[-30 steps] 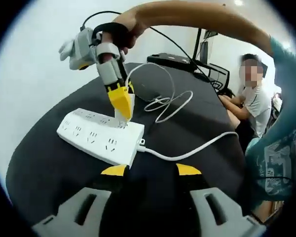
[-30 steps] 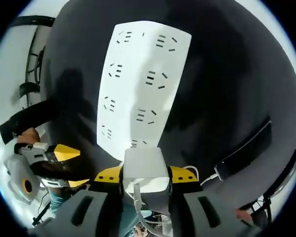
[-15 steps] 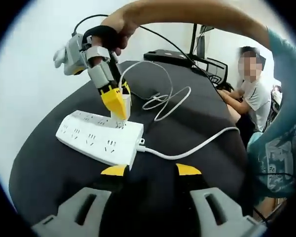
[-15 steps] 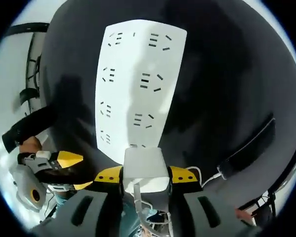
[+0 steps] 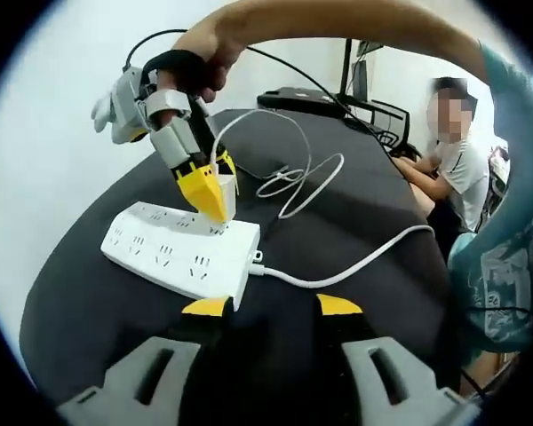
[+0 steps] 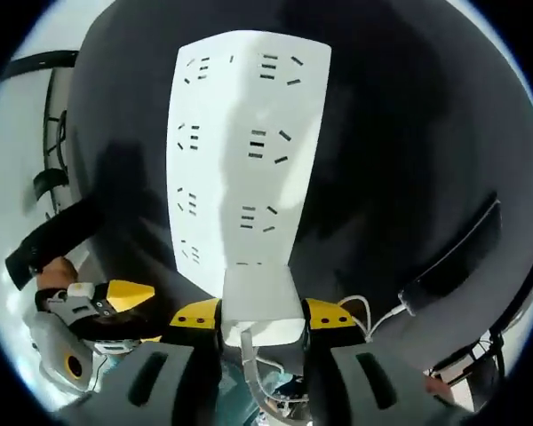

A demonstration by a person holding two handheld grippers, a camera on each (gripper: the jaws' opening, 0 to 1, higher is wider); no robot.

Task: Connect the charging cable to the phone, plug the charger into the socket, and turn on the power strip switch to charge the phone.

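My right gripper (image 6: 262, 313) is shut on the white charger (image 6: 261, 302). It holds the charger against the near end of the white power strip (image 6: 244, 151); the prongs are hidden. In the left gripper view, that same right gripper (image 5: 206, 197) points down at the far row of sockets on the power strip (image 5: 178, 250). The charging cable (image 5: 289, 182) loops behind it on the black table (image 5: 355, 213). A black phone (image 6: 449, 264) lies to the right, with the cable's white plug (image 6: 398, 311) at its end. My left gripper (image 5: 273, 306) is open, holding nothing, just short of the strip.
The strip's own white cord (image 5: 355, 264) runs right across the table. A person (image 5: 453, 169) sits beyond the table's far right edge, near a monitor stand and a black wire basket (image 5: 382, 124). My left gripper (image 6: 98, 302) hovers off the table's edge.
The right gripper has tilted and eased the charger a little lower onto the strip. The left gripper and the strip have stayed where they were.
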